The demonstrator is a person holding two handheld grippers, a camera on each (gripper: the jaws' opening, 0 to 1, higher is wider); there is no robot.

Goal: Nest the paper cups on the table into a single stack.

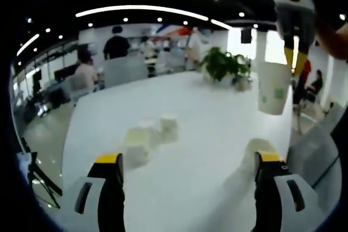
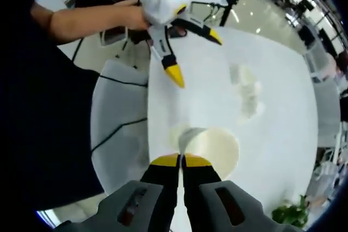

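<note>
— Right gripper (image 2: 181, 161) first: pinched flat on the rim of the lifted cup (image 2: 204, 148), nothing between the jaws but the paper wall. Holds it mouth-up, clear above the table (image 2: 283, 80).

— And the left gripper (image 1: 188, 161)?

— Spread wide, gripping nothing. Hovers low over the table, pointed along it toward the loose cups (image 1: 138, 145).

— How far along, then?

— Early, by the look of it. One cup in the air, nothing visibly nested. As for the loose cups: two or three in a huddle mid-table, too blurred to count exactly. Also a pale shape (image 1: 255, 153) just beside the left gripper's right-hand jaw, possibly one more cup. All left to stack, most likely.

— Anything gained from comparing views?

— Plenty. From the left gripper view: the lifted cup side-on, hanging well above the tabletop, with a faint green print on its wall. Also a potted plant (image 1: 220, 63) at the far end. From the right gripper view: straight down into the cup's open mouth, apparently empty. Also a hand (image 2: 128, 17) wrapped round the left gripper's handle, and the loose cups further along the table.
</note>
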